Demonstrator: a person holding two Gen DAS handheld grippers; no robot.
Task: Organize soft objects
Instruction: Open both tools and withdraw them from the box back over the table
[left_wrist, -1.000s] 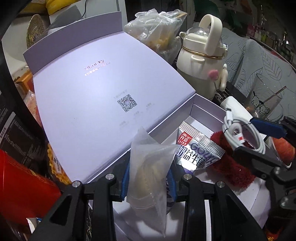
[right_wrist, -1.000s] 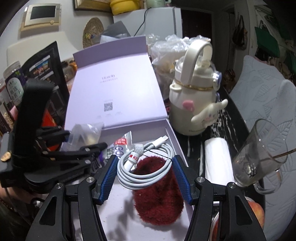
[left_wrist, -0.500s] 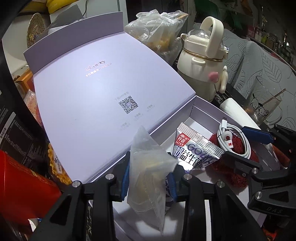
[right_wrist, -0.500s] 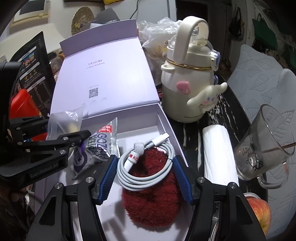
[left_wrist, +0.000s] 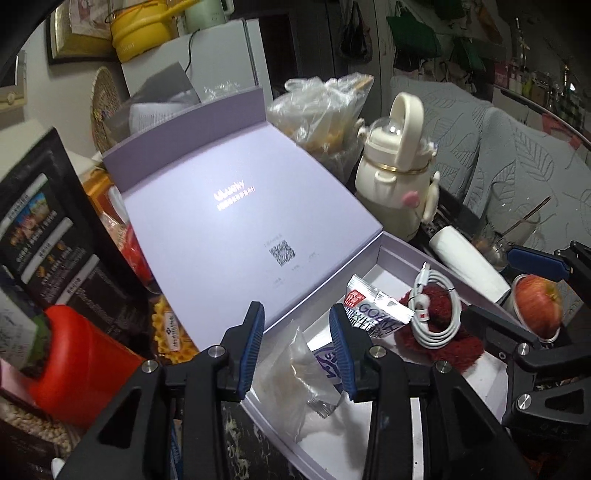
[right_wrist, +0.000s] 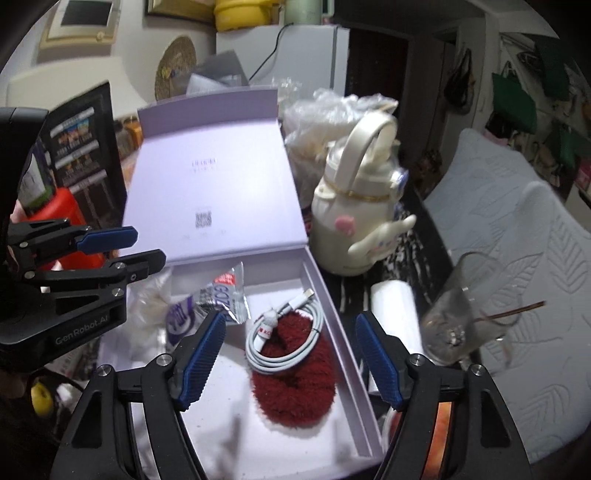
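Open lilac box (right_wrist: 334, 314) holds red fluffy pad (right_wrist: 295, 384), white cable (right_wrist: 284, 339), GOZHI sachet (left_wrist: 376, 317), clear pouch (left_wrist: 295, 365) — both grippers (left_wrist: 297, 347) (right_wrist: 291, 362) apart, empty.

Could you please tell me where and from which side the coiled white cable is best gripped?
Probably pinch across the bundled strands beside the tie band of the white cable, coming straight down from above: the coil lies flat on the red fluffy pad, and the box wall stands close on its right, blocking a sideways approach.
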